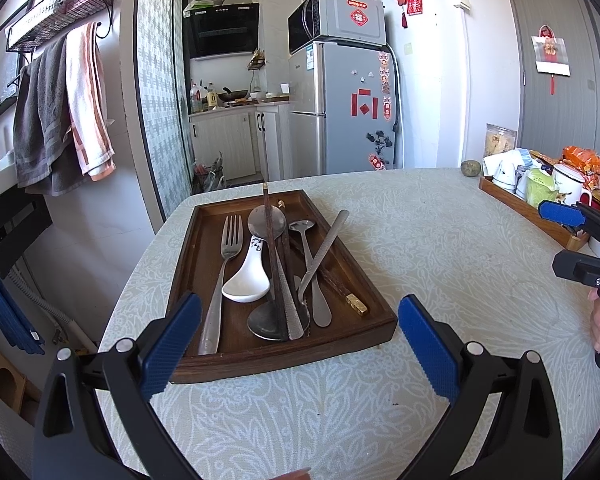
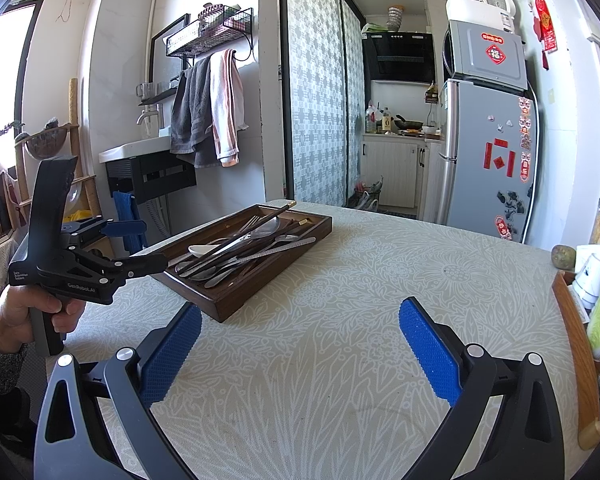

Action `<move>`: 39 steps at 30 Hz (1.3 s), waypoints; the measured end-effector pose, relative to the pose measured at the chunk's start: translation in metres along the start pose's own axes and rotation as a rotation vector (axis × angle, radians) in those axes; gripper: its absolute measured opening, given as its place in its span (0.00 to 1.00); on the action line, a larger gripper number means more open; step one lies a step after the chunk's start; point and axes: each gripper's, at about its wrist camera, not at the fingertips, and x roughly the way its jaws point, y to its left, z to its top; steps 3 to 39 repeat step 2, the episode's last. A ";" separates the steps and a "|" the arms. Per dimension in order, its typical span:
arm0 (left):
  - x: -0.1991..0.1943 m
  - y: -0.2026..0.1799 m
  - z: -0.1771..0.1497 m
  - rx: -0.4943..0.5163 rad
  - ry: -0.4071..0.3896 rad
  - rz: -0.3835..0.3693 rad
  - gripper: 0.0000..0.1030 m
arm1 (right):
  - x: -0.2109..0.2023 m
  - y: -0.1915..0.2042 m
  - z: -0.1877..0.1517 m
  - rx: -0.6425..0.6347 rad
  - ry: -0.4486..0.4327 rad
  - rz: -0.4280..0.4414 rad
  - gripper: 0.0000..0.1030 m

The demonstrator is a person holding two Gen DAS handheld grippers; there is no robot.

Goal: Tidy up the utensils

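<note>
Several utensils lie piled in the wooden tray point(image 1: 188, 256) just ahead of the left tool point(image 1: 300, 340), whose blue pads are spread wide with nothing between them. From this view the fork point(image 1: 225, 264) lies along the tray's left side, the white ceramic spoon point(image 1: 247, 280) beside it, while dark wooden chopsticks point(image 1: 271, 264), a small metal spoon point(image 1: 310, 264) and a textured metal handle point(image 1: 320, 256) cross over one another toward the right. That overlapping suggests a jumble still wanting order, though a loose heap in one tray could also be how they were gathered. The left tool faces the tray squarely, likely so any handle can be reached lengthwise.

From the right wrist view, the right tool point(image 2: 300, 344) is also spread and holds nothing, hovering over bare bench point(image 2: 360, 280) with the tray ahead and to its left. The left tool point(image 2: 128, 228) shows there, gripped by a hand point(image 2: 40, 312) beside the tray's near corner.
</note>
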 end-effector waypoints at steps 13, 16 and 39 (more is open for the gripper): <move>0.000 0.000 0.000 0.001 0.001 0.002 0.97 | 0.000 0.000 0.000 0.000 0.000 0.000 0.97; 0.000 0.000 0.000 0.001 0.001 0.002 0.97 | 0.000 0.000 0.000 0.000 0.000 0.000 0.97; 0.000 0.000 0.000 0.001 0.001 0.002 0.97 | 0.000 0.000 0.000 0.000 0.000 0.000 0.97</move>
